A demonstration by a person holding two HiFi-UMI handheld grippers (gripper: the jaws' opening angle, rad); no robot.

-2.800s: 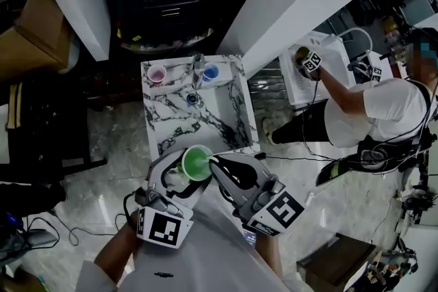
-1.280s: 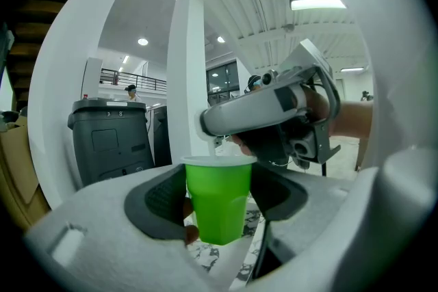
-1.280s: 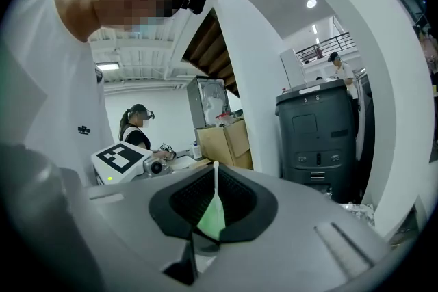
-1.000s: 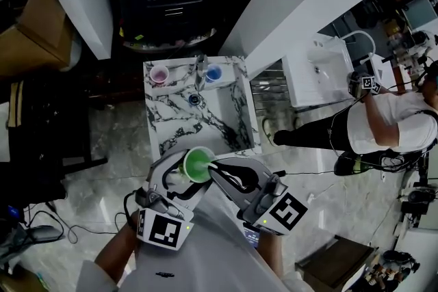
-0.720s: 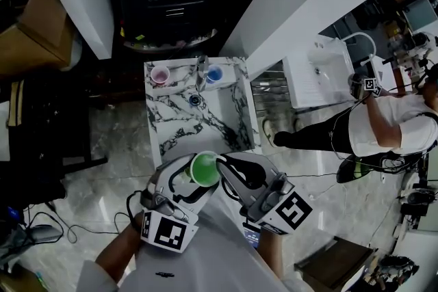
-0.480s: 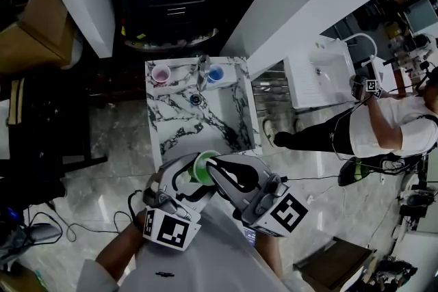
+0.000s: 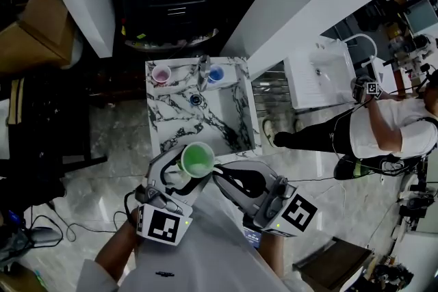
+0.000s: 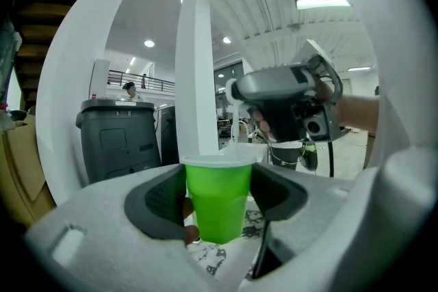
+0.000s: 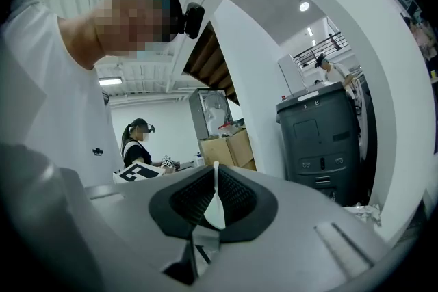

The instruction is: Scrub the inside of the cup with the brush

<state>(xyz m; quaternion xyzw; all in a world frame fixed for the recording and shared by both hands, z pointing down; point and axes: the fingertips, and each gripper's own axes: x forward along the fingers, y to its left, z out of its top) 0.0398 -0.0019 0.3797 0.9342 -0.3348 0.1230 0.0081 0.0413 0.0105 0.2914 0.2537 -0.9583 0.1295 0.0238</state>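
The left gripper's (image 8: 217,207) pads were clenched on the sides of the bright green plastic cup (image 8: 219,184), which stood upright between them. The right gripper's (image 9: 213,196) pads pinched the thin white handle of the brush (image 9: 216,214), just beside the cup and seemingly not yet inside it. Hard scrubbing might twist that slim handle in the pads or buckle the cup's soft wall.

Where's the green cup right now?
The green cup is low in the head view's centre, gripped upright by the left tool, just this side of the marble-patterned sink.
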